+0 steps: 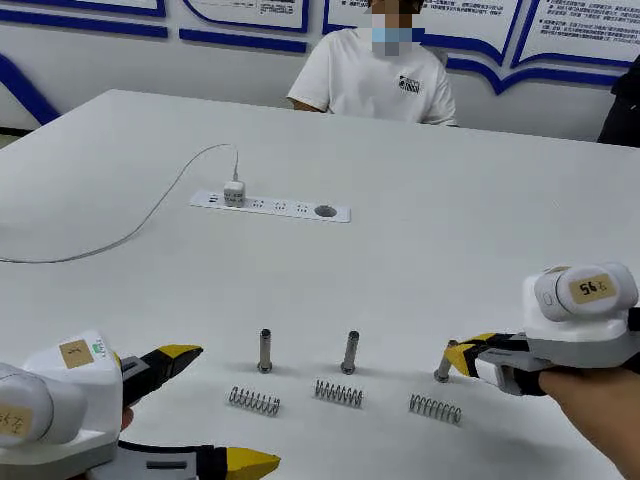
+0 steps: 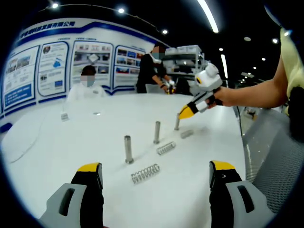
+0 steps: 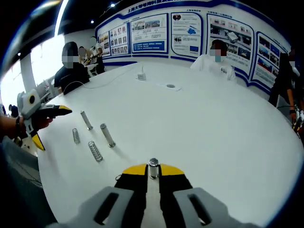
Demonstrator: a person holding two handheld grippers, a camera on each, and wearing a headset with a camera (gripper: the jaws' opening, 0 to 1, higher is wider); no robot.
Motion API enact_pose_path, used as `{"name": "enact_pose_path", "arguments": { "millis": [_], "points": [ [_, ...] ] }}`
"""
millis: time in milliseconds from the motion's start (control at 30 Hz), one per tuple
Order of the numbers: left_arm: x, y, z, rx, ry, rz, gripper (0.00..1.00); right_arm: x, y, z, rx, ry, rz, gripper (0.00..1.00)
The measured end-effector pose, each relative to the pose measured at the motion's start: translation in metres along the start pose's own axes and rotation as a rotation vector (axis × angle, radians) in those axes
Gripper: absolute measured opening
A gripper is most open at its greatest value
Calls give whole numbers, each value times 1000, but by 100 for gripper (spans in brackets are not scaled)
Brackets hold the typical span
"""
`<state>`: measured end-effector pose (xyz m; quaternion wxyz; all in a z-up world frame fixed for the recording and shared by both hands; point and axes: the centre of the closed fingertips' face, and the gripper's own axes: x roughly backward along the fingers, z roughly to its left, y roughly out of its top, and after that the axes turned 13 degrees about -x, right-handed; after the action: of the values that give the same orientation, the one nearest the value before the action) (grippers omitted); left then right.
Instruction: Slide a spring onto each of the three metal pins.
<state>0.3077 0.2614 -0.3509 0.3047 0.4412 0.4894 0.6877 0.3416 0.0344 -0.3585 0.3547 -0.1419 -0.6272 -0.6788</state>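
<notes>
My right gripper [image 3: 152,169] is closed on the upright 3rd pin [image 3: 153,163] at its tips. My left gripper [image 2: 156,167] is wide open and empty. The nearest spring [image 2: 145,173] lies flat at 12 o'clock, long axis crosswise to the jaws.

pin [image 3: 153,164]: shaft hidden between fingers [image 3: 137,171]; left gripper [image 1: 235,405]: body cut by bottom edge
</notes>
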Motion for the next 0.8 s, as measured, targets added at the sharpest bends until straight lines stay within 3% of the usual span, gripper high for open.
{"name": "enact_pose_path", "arguments": {
  "millis": [433,800],
  "points": [
    [-1,1,1,-4,-2,-3,95,10,-3,-1,22,12,0,14],
    [-1,0,1,-5,-2,-2,94,16,-14,15,89,63,30,16]
  ]
}}
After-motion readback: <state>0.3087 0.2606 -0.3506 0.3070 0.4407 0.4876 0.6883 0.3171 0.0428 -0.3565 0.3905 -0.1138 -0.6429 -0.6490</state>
